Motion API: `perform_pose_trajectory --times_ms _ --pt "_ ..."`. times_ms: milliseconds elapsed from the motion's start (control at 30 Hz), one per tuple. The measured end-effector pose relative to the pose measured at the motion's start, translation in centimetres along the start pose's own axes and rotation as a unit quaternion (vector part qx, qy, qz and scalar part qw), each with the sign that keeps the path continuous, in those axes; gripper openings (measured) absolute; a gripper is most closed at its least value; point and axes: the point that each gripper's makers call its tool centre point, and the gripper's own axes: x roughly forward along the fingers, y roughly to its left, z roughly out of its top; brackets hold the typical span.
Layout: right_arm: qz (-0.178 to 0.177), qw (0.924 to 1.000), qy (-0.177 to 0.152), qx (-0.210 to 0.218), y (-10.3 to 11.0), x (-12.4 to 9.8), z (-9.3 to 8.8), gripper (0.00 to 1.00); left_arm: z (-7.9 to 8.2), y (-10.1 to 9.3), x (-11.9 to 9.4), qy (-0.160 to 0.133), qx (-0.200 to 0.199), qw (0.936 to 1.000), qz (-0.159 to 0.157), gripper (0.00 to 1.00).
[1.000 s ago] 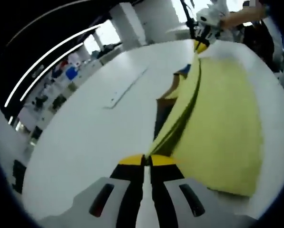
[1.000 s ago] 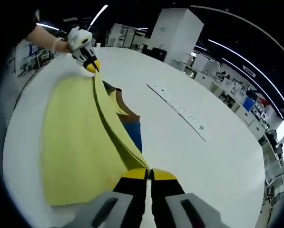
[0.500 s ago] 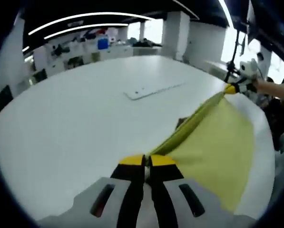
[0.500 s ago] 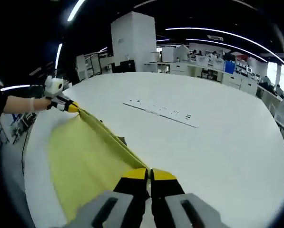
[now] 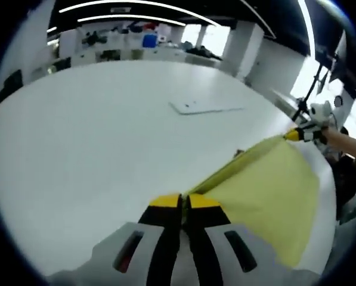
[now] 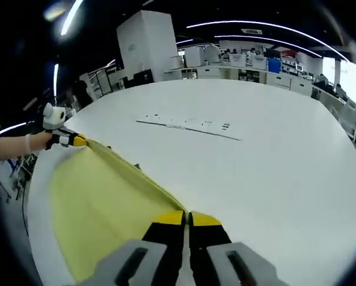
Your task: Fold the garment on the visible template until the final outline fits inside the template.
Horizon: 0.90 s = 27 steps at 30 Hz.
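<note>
The left gripper [image 5: 181,201] has its yellow-tipped jaws pressed together on one end of the yellow garment's [image 5: 267,202] upper edge, and the right gripper [image 6: 186,219] is clamped the same way on the other end. Each also appears far off in the other's view: the right gripper [image 5: 294,134] at the far right of the left gripper view, the left gripper [image 6: 77,141] at the far left of the right gripper view, each carried by the person's hand.

The white table [image 5: 100,149] spreads wide and bare beyond the cloth. The garment [image 6: 100,202] hangs or lies as a broad yellow sheet falling away from a taut, doubled-looking edge that runs straight from one gripper to the other. That edge is the long axis, and it is the relation the next move depends on: the cloth lies wholly to one side of this line, toward the person, while open table lies on the other side. Neither gripper is nearer the cloth; both sit at its ends.

Smaller, well apart on the table past the edge, lies a thin flat white strip [image 6: 186,127] with dark marks. Whether this is the template I cannot tell. A small dark bit shows just beside the taut edge; too small to identify.

My judgement: both ends must travel together, keeping the edge straight, to lay the fold evenly.
</note>
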Motion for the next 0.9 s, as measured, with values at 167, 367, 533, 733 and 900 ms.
perform_pose_trajectory --times_ms 167,367,533,733,900 --pt "-0.003 1.0 0.005 0.003 -0.2 0.3 -0.1 0.0 0.0 -0.1 0.1 0.009 0.017 0.9998 0.004 0.0" --pt "-0.003 0.9999 0.009 -0.012 0.0 0.5 -0.4 0.0 0.0 -0.3 0.1 0.01 0.04 0.9991 0.002 0.02" --pt "0.017 0.9996 -0.003 -0.024 1.1 0.4 0.0 0.32 -0.2 -0.6 0.1 0.01 0.066 0.9978 -0.001 0.19" --pt "0.032 0.9977 -0.016 -0.057 2.2 0.4 0.1 0.61 -0.1 -0.9 -0.1 -0.005 0.081 0.9967 -0.004 0.48" --pt "0.033 0.9973 -0.035 -0.056 2.2 0.1 0.6 0.78 0.7 -1.2 -0.6 -0.024 0.094 0.9953 -0.012 0.69"
